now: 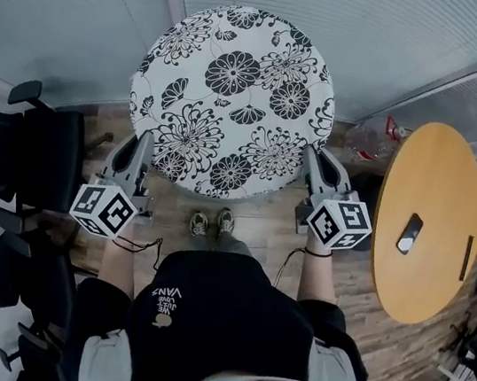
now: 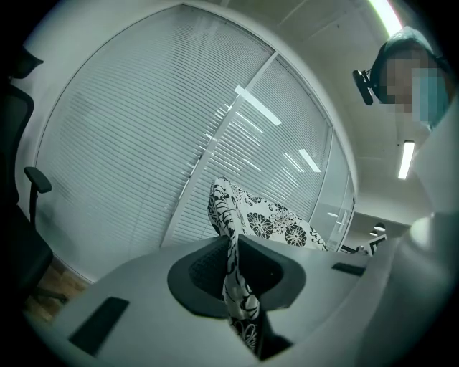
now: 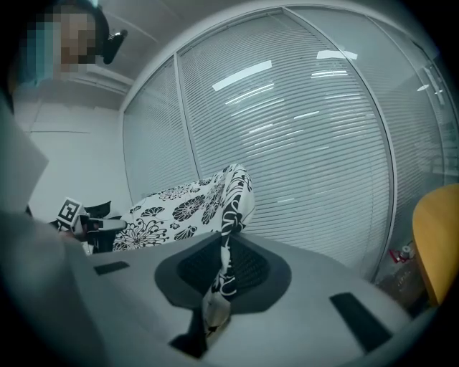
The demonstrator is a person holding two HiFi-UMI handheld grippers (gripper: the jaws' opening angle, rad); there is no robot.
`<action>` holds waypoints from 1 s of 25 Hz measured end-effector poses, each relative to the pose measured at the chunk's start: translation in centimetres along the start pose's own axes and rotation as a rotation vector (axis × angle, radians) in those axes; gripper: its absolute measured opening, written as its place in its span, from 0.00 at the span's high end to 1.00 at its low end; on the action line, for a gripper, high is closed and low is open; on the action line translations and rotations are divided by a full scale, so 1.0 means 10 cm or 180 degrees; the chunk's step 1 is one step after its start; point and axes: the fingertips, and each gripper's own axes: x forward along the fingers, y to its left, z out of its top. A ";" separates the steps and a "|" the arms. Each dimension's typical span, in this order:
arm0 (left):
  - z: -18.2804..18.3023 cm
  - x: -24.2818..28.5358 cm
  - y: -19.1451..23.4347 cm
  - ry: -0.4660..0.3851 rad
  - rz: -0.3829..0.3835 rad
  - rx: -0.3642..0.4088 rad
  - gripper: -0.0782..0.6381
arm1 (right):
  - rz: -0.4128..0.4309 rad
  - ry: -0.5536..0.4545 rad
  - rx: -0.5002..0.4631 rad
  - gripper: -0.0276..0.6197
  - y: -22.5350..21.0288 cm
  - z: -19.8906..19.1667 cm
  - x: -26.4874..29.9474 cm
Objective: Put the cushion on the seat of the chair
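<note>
Your left tongs (image 2: 233,267) are closed to a narrow slit on the rim of the round white cushion with black flower print (image 2: 267,219). The fabric edge is pinched between the dark pads. Your right tongs (image 3: 217,271) are likewise nipped tight on the opposite rim of the cushion (image 3: 188,206), with a fold of cloth hanging out below the pads.

In the head view, the left tongs (image 1: 144,140) and right tongs (image 1: 312,155) grip the cushion (image 1: 237,86) at its near edge, one at each side. It is held in the air before you, above the wooden floor (image 1: 260,224).

Only the head view shows the black office chairs (image 1: 33,157), well apart to the left of the cushion. It alone shows the whole round wooden table (image 1: 432,216) at the right, which bears a small dark flat object (image 1: 409,233).

The right gripper view alone shows the left marker cube (image 3: 68,211) across the cushion, and a slice of the table (image 3: 439,236). The left gripper view catches one chair armrest (image 2: 37,180) against the slatted blinds (image 2: 143,143).
</note>
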 end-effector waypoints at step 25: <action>0.03 -0.05 -0.03 0.0121 -0.0094 -0.0070 0.84 | -0.0144 0.0085 -0.0036 0.91 0.13 0.07 -0.10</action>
